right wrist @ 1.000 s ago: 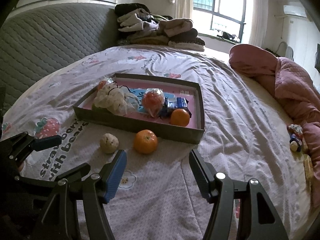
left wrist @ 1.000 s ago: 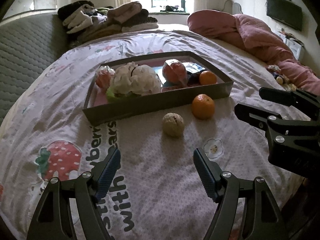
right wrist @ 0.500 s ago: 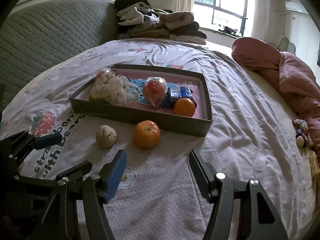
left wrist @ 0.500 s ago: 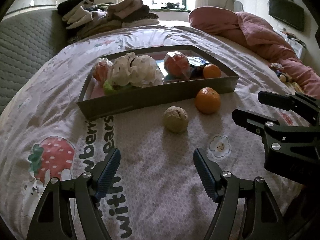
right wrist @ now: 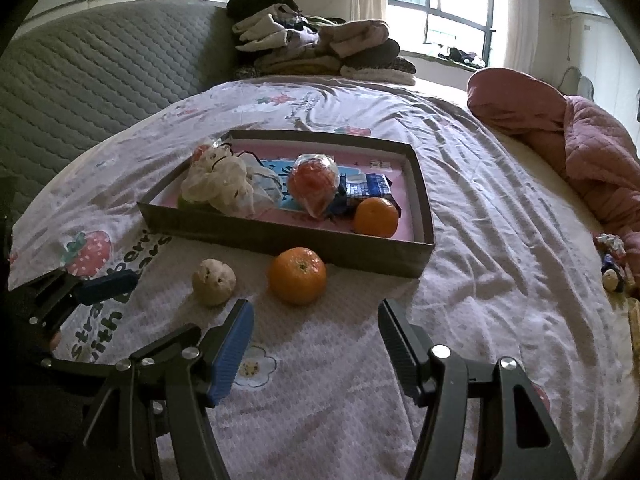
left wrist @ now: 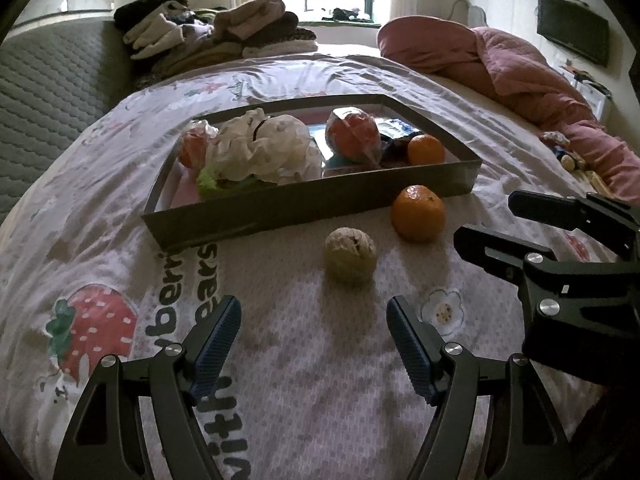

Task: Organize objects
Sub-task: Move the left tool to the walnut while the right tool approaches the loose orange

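Observation:
A shallow grey box (left wrist: 280,208) (right wrist: 280,236) lies on the bed and holds a white bag, a wrapped red fruit (left wrist: 352,134) (right wrist: 314,180), a blue packet and an orange (left wrist: 426,150) (right wrist: 376,216). In front of it on the sheet lie a loose orange (left wrist: 418,213) (right wrist: 297,275) and a pale round ball (left wrist: 351,255) (right wrist: 213,282). My left gripper (left wrist: 313,332) is open and empty, just short of the ball. My right gripper (right wrist: 315,338) is open and empty, just short of the loose orange. It also shows in the left wrist view (left wrist: 486,220).
A pink quilt (left wrist: 520,64) (right wrist: 560,136) is bunched at the right. Folded clothes (left wrist: 216,36) (right wrist: 320,48) are stacked at the far end by the grey padded headboard (right wrist: 100,76). Small toys (right wrist: 612,260) lie near the bed's right edge.
Both grippers have moved forward toward the ball and the loose orange, which look larger and nearer. Both stay open.

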The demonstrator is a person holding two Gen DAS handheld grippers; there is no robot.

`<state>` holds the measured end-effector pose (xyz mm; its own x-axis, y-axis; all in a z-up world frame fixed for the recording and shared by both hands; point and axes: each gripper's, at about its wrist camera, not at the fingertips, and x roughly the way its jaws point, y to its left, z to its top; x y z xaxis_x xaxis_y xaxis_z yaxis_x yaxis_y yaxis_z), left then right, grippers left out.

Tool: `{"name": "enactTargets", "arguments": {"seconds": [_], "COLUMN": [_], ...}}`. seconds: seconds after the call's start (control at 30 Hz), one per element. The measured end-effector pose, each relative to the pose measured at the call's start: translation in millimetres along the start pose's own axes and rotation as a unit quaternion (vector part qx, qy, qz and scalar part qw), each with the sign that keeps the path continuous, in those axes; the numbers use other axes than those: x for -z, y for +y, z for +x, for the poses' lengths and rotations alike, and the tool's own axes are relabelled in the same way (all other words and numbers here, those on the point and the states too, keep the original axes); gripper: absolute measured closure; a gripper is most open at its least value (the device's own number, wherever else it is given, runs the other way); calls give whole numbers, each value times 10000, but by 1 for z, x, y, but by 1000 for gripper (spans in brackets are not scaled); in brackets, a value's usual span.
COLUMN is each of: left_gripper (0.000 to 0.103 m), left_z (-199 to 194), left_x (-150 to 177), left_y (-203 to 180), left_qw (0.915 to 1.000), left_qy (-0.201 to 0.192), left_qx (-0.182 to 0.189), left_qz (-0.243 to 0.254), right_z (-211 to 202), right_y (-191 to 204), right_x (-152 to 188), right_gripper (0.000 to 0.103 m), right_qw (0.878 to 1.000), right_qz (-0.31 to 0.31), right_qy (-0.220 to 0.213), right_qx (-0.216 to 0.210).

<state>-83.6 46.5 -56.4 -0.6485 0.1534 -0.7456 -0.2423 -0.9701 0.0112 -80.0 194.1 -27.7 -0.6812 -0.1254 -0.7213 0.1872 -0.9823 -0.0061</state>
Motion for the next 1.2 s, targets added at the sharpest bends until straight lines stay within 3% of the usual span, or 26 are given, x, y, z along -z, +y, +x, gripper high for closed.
{"name": "enactTargets", "arguments": {"seconds": [0.93,1.2], "left_gripper": [27,27], "left_z": [36,49], "left_x": [-24,-32], "left_y": [6,10], "left_qw": [10000,9998], "left_qy": [-53,6], "left_qx": [41,77], "left_qz": [-66,-159], "right_z": [49,58], "right_y": [-6,-6], "right_x": [-16,-20], "right_gripper": [39,47], "right_qw": [9976,9966], "right_qz": [491,572], "right_qy": [350,425], "right_qx": [-325,-403]}}
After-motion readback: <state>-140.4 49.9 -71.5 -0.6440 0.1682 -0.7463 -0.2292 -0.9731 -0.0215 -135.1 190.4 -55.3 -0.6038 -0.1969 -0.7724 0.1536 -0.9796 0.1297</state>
